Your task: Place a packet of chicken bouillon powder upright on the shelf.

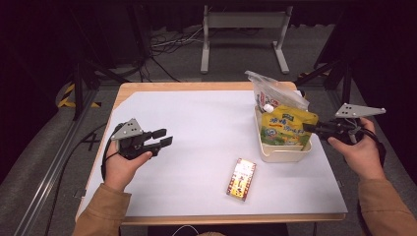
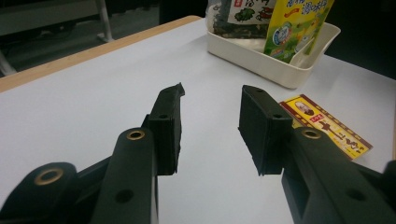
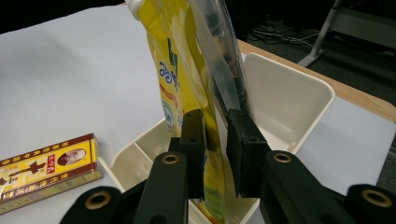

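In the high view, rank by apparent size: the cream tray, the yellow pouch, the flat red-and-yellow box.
1. Cream plastic tray
2. Yellow printed pouch, roughly as large as the tray's visible part, so these two are unsure
3. Flat red-and-yellow box, clearly smallest

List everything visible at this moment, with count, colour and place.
Yellow pouch: 1, yellow and green, upright in the bin, between the right gripper's jaws.
Clear bag: 1, transparent with dark contents, upright in the bin behind the pouch.
Bin: 1, cream, on the table's right side.
Flat packet: 1, yellow and red, lying on the table near the front of the bin.
Table: 1, white top with wooden edge.
Metal stand: 1, grey, on the floor beyond the table.
Left gripper: 1, black, jaws apart over bare table.
Right gripper: 1, black, at the pouch's edge.
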Tool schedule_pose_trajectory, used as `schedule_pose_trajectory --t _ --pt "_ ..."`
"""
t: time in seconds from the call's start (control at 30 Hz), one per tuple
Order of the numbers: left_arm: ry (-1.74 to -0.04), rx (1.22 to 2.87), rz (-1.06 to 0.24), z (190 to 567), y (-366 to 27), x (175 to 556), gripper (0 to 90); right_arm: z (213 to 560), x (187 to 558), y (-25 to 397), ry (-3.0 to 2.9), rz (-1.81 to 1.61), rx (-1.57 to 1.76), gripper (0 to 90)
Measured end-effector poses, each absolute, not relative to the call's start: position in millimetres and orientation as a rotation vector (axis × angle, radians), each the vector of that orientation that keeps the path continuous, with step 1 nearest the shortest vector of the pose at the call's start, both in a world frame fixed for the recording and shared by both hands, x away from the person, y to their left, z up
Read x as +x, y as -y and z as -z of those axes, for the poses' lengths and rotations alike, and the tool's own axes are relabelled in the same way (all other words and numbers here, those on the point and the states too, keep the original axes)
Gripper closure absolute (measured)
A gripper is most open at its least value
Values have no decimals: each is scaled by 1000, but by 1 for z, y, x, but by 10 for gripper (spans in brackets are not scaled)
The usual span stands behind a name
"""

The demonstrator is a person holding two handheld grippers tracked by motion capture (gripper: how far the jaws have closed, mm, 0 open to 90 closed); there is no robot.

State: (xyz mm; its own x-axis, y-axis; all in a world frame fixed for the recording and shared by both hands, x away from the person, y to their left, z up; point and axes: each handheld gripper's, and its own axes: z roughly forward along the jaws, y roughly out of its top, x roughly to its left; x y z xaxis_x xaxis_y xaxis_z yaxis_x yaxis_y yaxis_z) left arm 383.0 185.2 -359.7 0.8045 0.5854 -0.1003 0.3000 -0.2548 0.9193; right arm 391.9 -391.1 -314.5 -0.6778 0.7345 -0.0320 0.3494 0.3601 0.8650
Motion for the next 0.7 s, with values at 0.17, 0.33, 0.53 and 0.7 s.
schedule_pose_trajectory --t 0.17,0.33,0.53,0.7 --pt "-670 1864 -310 360 -184 383 590 314 390 391 -2201 -1263 948 714" --pt "-675 1869 -299 362 -181 383 582 313 387 391 -2190 -1284 944 640" --pt "-673 1876 -297 363 -177 384 510 313 383 393 -2170 -1314 947 527" --pt "-675 1881 -269 362 -168 382 411 309 375 395 -2162 -1320 946 481"
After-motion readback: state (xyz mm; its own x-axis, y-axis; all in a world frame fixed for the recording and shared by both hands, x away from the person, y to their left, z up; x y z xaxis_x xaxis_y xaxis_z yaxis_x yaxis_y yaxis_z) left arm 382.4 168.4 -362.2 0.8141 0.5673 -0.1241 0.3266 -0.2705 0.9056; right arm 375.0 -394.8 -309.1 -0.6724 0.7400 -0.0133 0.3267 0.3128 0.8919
